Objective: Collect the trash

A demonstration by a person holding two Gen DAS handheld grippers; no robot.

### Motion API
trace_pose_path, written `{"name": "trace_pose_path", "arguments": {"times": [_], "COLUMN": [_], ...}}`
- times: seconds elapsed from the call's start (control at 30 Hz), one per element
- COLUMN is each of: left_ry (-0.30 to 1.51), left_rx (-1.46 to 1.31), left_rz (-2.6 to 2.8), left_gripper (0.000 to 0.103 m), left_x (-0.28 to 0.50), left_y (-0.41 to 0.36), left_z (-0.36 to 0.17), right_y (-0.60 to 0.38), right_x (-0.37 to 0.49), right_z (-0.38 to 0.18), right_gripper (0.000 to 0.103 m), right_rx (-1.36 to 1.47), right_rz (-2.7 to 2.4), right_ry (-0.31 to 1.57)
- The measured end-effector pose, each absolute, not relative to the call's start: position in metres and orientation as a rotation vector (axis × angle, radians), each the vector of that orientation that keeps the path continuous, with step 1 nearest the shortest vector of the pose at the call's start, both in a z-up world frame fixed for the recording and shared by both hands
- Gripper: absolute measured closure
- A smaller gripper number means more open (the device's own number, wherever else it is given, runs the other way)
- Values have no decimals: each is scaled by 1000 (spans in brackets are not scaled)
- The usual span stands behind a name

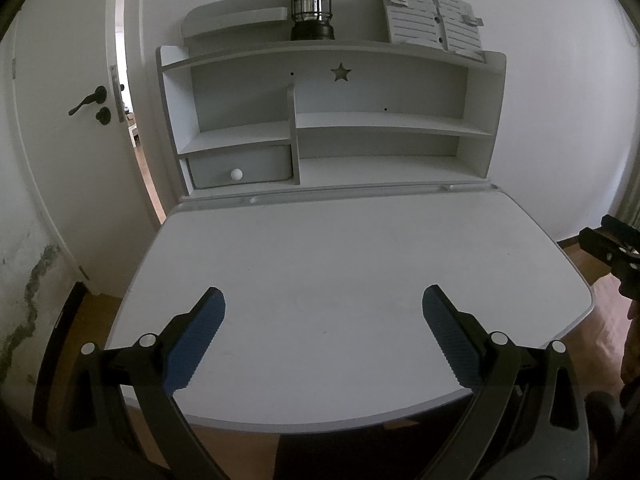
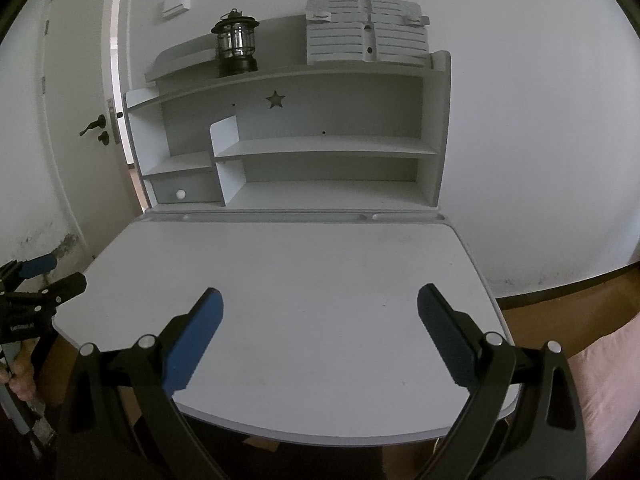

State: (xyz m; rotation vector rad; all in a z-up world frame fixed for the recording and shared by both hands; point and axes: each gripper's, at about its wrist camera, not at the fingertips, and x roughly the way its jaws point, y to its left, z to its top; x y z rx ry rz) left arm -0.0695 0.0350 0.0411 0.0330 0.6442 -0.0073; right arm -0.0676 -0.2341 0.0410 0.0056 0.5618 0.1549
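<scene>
No trash shows in either view. My left gripper [image 1: 324, 300] hangs open above the near part of a bare white desk top [image 1: 340, 256], its blue-padded fingers wide apart with nothing between them. My right gripper [image 2: 320, 300] is likewise open and empty over the same desk top [image 2: 304, 264]. The left gripper [image 2: 40, 276] also appears at the left edge of the right wrist view, and the right gripper's black body [image 1: 612, 248] shows at the right edge of the left wrist view.
A white hutch [image 1: 328, 120] with empty shelves stands at the desk's back, with a small drawer [image 1: 240, 168] lower left. On top sit a black lantern [image 1: 312, 8] and a white slatted stand [image 1: 432, 20]. A door [image 1: 60, 120] stands ajar at left. Wooden floor surrounds the desk.
</scene>
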Motion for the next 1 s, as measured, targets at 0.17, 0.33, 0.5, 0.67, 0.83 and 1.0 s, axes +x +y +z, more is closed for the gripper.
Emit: {"name": "trace_pose_path", "arguments": {"times": [0.17,0.33,0.5,0.67,0.83,1.0], "left_ry": [645,651,654,653,651,651], "left_rx": [31,35,36,35,36,36], "left_rz": [-5,-13,-20,-21,-21,-24], "left_gripper": [7,7,7,7,7,7], "left_x": [-70,-65,-62,-64,-64,-63], "left_y": [34,37,40,38,38,38], "left_z": [40,39,39,39,38,38], "right_y": [-237,-237,-235,-237,-236,-235], "right_x": [-68,-68,-68,-68,-68,-68], "right_z": [41,40,40,40,40,40], "right_gripper": [9,8,8,8,8,8], "right_rx": [2,0,2,2,2,2], "right_rz": [161,161,157,161,161,158], "right_ry": [560,561,561,560,561,560]}}
